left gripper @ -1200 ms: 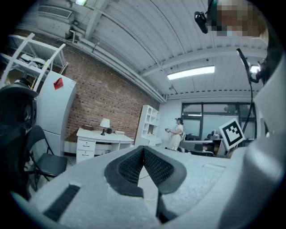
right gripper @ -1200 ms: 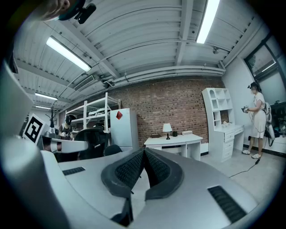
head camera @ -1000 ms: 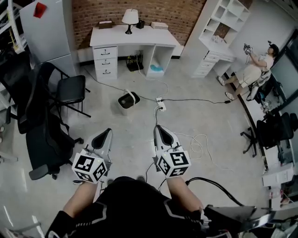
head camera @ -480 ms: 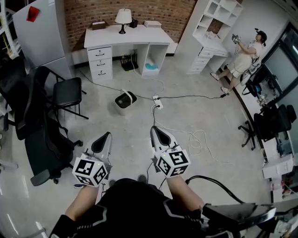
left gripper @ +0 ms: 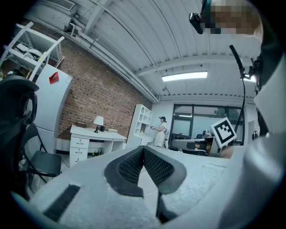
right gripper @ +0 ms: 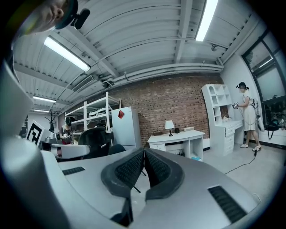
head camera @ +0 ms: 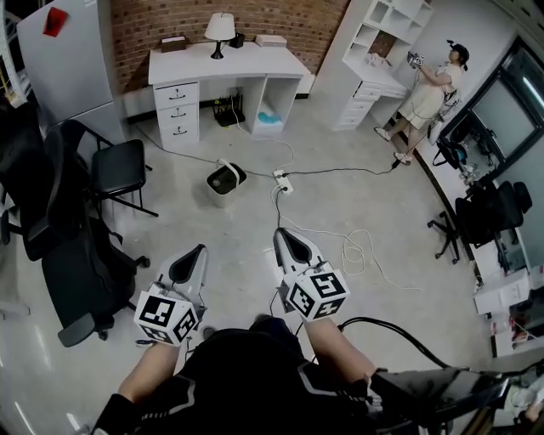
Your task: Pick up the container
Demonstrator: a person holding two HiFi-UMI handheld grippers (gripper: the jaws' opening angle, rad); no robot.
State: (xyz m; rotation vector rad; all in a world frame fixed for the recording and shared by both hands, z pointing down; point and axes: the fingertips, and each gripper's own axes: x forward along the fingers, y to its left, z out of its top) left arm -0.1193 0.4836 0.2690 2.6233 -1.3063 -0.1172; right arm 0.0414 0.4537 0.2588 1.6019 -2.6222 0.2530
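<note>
The floor (head camera: 374,204) has a white desk (head camera: 223,64) at its far edge. The container (head camera: 226,180) stands on the open floor before the desk, well apart from the left gripper (head camera: 194,255) and right gripper (head camera: 285,238), both closed tight and empty.

- A white desk (head camera: 246,61) with three drawers on its left side stands against a red brick wall (head camera: 170,17).
- A white-shaded table lamp (head camera: 220,27) stands upright on the desk, between a small brown box (head camera: 173,42) and a flat white stack (head camera: 270,40).
- A pale grey fridge (head camera: 64,64) with a red patch (head camera: 54,19) stands left of the desk.
- A black chair with a flat seat (head camera: 116,166) and a black padded office chair (head camera: 76,272) stand on the left of the grey floor (head camera: 382,204).
- A white power strip (head camera: 279,181) lies on the floor, with a loose coil of white cable (head camera: 357,253) nearby.
- A person in pale clothes (head camera: 425,89) stands beside a white shelf unit (head camera: 382,42).
</note>
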